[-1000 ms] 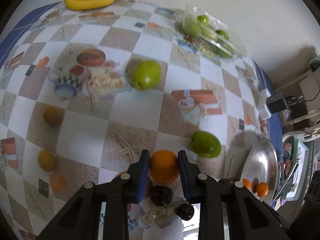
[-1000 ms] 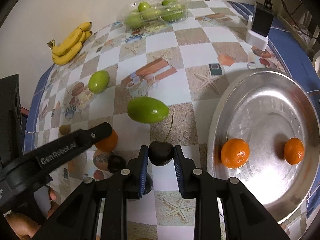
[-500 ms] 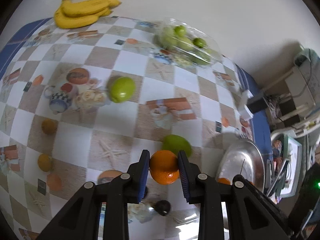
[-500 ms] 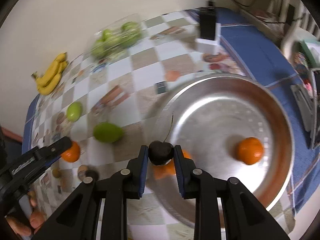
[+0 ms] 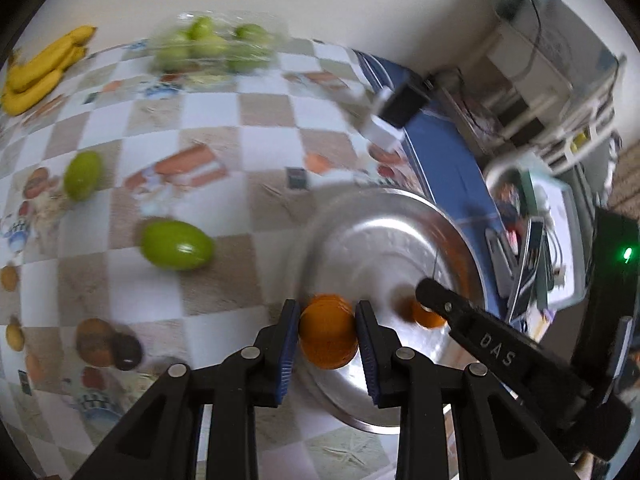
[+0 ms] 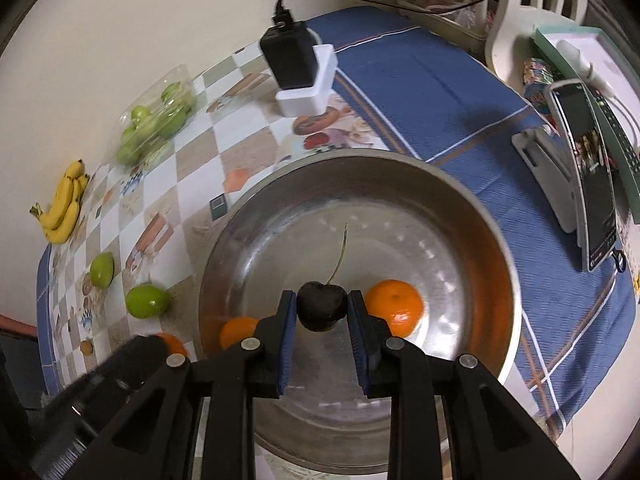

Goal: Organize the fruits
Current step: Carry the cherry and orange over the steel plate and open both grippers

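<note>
My left gripper [image 5: 327,334] is shut on an orange [image 5: 328,338] and hangs over the near left rim of the silver tray [image 5: 372,248]. My right gripper [image 6: 321,314] is shut on a dark cherry [image 6: 321,308] with a long stem, above the middle of the tray [image 6: 400,216]. Two oranges [image 6: 394,307] [image 6: 238,330] lie in the tray. In the left wrist view one of those oranges [image 5: 426,318] is partly hidden behind the right gripper's finger [image 5: 480,344]. Two green fruits [image 5: 176,244] [image 5: 82,174] and a dark cherry [image 5: 126,352] lie on the chequered cloth.
Bananas [image 6: 64,208] and a clear box of green fruits [image 6: 156,120] sit along the wall. A black charger on a white block [image 6: 300,68] stands behind the tray. A phone on a stand [image 6: 592,192] is at the right, on the blue cloth.
Both grippers have swung to the right, from over the chequered cloth to above the silver tray, carrying the orange and the cherry. Both grips have held.
</note>
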